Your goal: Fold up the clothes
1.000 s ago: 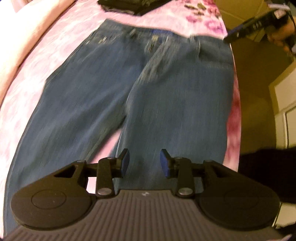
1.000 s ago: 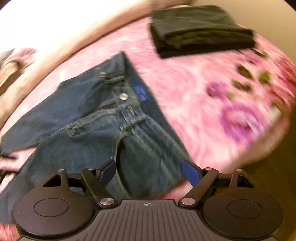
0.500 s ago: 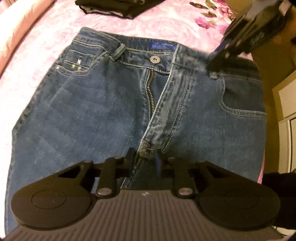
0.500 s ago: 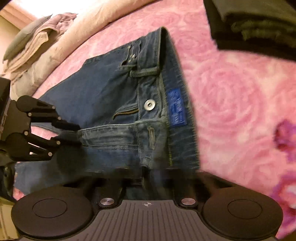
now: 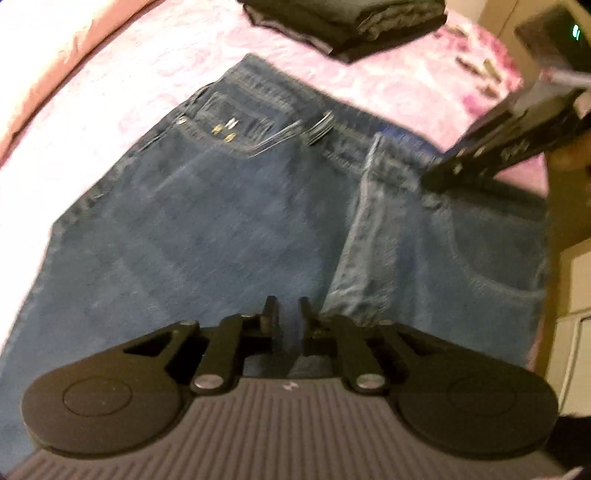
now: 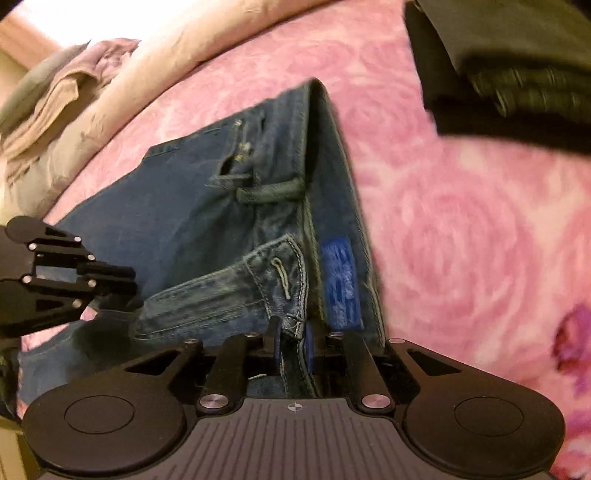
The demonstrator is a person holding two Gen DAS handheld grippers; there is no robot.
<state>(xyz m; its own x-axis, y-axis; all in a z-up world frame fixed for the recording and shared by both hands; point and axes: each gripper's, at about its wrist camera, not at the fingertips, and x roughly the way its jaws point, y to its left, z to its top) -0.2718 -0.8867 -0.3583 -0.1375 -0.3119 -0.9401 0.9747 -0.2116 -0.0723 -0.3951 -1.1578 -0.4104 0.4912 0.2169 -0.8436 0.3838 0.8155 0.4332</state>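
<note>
Blue jeans (image 5: 221,229) lie front-up on a pink flowered bedspread (image 5: 147,74), waistband toward the far side. My left gripper (image 5: 287,314) is shut on denim at the crotch seam. In the right wrist view it reaches in from the left (image 6: 125,288). My right gripper (image 6: 291,343) is shut on the jeans (image 6: 192,206) at the waistband, beside the blue inner label (image 6: 340,288). That side of the waistband is lifted and turned over the zipper. In the left wrist view the right gripper (image 5: 436,177) comes in from the upper right.
A stack of folded dark clothes (image 5: 362,26) sits beyond the waistband, also visible in the right wrist view (image 6: 517,74). A beige duvet (image 6: 147,55) and crumpled garments (image 6: 55,96) lie along the far side. The bed edge and a white cabinet (image 5: 576,295) are to the right.
Both grippers came down onto the jeans and shut, left at the crotch, right at the waistband. The right side of the waistband has since lifted and moved over toward the left.
</note>
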